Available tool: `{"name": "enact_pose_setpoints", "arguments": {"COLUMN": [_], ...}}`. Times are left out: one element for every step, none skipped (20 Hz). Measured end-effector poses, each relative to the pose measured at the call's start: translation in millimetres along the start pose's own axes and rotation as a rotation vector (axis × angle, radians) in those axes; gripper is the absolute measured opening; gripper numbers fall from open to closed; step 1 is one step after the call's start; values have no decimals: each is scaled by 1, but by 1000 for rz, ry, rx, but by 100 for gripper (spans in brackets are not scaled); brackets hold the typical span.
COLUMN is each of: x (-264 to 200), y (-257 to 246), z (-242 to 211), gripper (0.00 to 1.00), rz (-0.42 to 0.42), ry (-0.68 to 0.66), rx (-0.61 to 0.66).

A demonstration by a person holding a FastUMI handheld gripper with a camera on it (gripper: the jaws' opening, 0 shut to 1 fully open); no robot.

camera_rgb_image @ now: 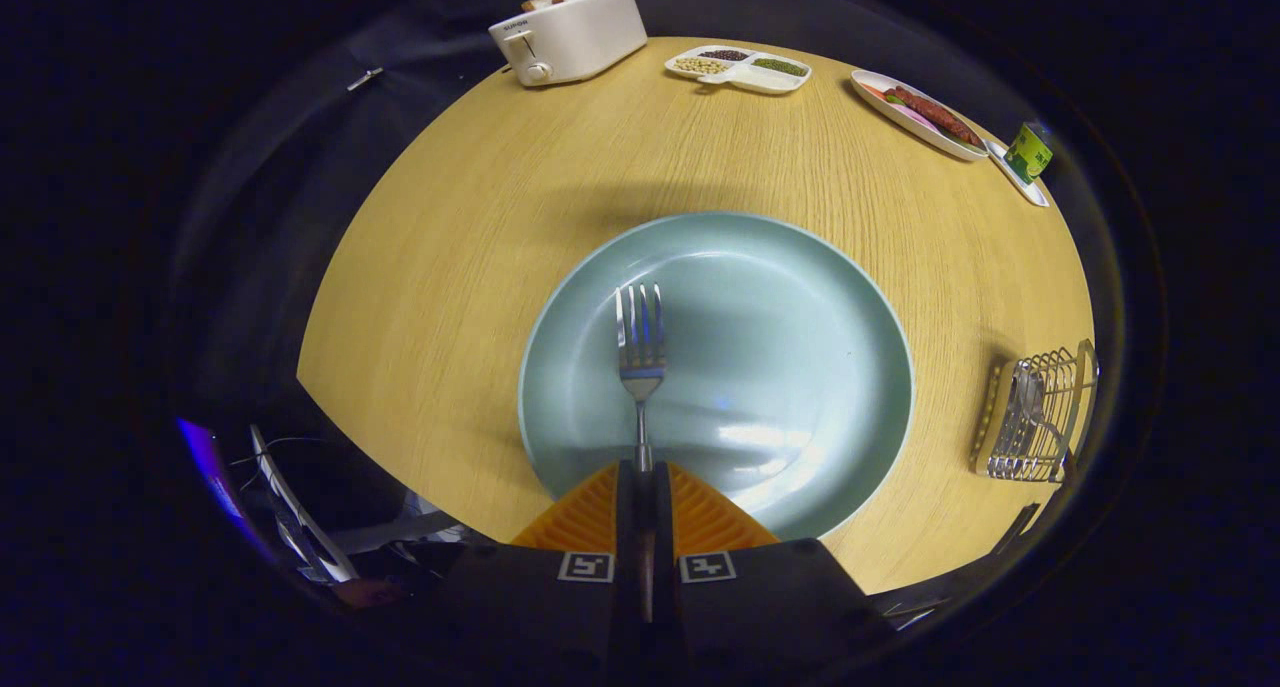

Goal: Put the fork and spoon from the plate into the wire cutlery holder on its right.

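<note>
Gripper [641, 487] is clamped on the fork [640, 352] handle, both fingers closed against it at bottom centre of the frame; tines point away over the middle of the plate [800, 297]. Fork looks lifted or barely off the plate surface, can't tell which

Risks: the grip sits far back on a thin, slick handle, so the fork could pivot or slide out during the swing to the right. Tines lead, so they could snag on the wires of the cutlery holder [1035, 412] at the entry. The holder looks light and sits near the table [450, 267] edge at right of frame; a hard poke could shove or tip it

Containers: the holder already has what appears to be the spoon [1030, 397] in it. Plate holds nothing but the fork. Upper frame: toaster [568, 35] with bread in its slots, divided dish [738, 69] of beans or grains, oval dish [920, 115] with food, small can [1028, 152] on a saucer
</note>
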State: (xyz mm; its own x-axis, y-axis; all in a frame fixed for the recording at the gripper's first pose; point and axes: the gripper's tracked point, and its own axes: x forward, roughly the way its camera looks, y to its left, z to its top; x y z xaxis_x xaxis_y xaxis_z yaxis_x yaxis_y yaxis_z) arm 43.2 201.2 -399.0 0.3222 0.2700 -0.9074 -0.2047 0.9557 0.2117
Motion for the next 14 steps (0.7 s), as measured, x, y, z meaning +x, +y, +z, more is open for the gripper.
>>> {"name": "enact_pose_setpoints", "arguments": {"x": [-6, -14, -24, -37, -49, -61, -76, -93, -108, -123, -138, -151, -164, -175], "y": [-2, -4, -7, -14, -21, -29, -39, -51, -64, -78, -92, -106, -122, -140], "z": [3, 5, 8, 11, 13, 15, 16, 16, 16, 17, 18, 18, 18, 18], "gripper": [9, 9, 9, 9, 9, 9, 9, 9, 9, 9, 9, 9, 9, 9], "rz": [5, 16, 27, 38, 43, 48, 56, 63, 68, 68, 64, 59, 48, 31], "ry": [-7, -9, -14, -18, -20, -20, -18, -11, -7, -3, -5, -6, -1, 1], "rx": [6, 5, 3, -4, -10, -16, -19, -20, -20, -16, -11, -8, -10, -13]}}
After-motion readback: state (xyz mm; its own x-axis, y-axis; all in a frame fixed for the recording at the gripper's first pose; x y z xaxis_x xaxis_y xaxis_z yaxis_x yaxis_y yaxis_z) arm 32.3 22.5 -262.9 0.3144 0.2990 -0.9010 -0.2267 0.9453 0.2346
